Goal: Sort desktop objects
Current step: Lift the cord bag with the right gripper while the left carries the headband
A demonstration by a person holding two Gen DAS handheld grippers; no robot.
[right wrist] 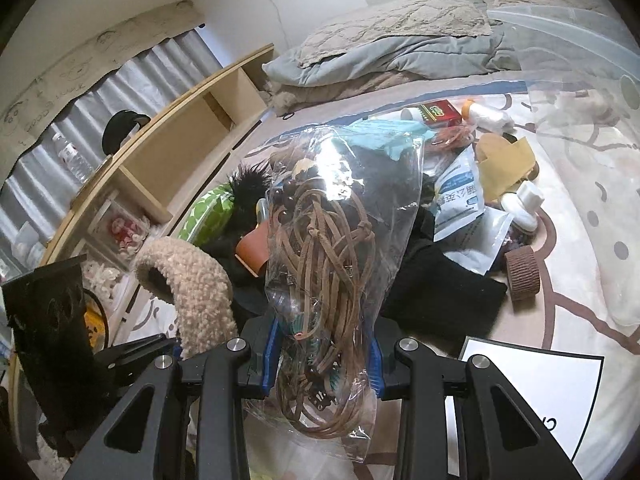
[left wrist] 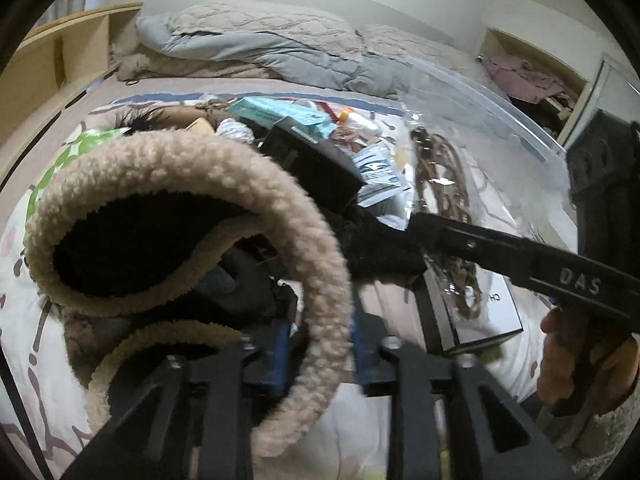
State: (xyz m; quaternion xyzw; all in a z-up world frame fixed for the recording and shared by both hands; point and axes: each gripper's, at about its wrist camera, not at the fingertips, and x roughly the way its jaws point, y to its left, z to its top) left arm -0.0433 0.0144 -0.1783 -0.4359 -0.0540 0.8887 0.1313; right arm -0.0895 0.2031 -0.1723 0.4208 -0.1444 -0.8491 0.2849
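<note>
Sorting: two items up off the clutter pile point(right wrist: 460, 184), one at each gripper
Left gripper point(left wrist: 320, 356): jaws parted a little, fleece band runs through the gap; pads look loose on it, not squeezing, so grip reads as slack
Fleece headband point(left wrist: 192, 184): beige loop with black lining, rises up and left from the left jaws, curls over itself; long axis runs away from the camera, top end hangs above the pile
Right gripper point(right wrist: 322, 354): jaws pinching the clear bag low down, blue pads pressed on both sides
Clear bag point(right wrist: 340, 216): brown cords and beads inside, stands up from the right jaws, long axis straight ahead of the fingers, top sags toward the pile
Key relation: headband sits just left of the bag, near but apart; in the left view the right gripper crosses from the right edge in front of the headband
Nearer hand: left for headband, right for bag
Clear bin point(right wrist: 580, 92): far right of the pile, closest to the right hand; probably the drop spot, not certain
Risk: headband could slip out of the slack left jaws
</note>
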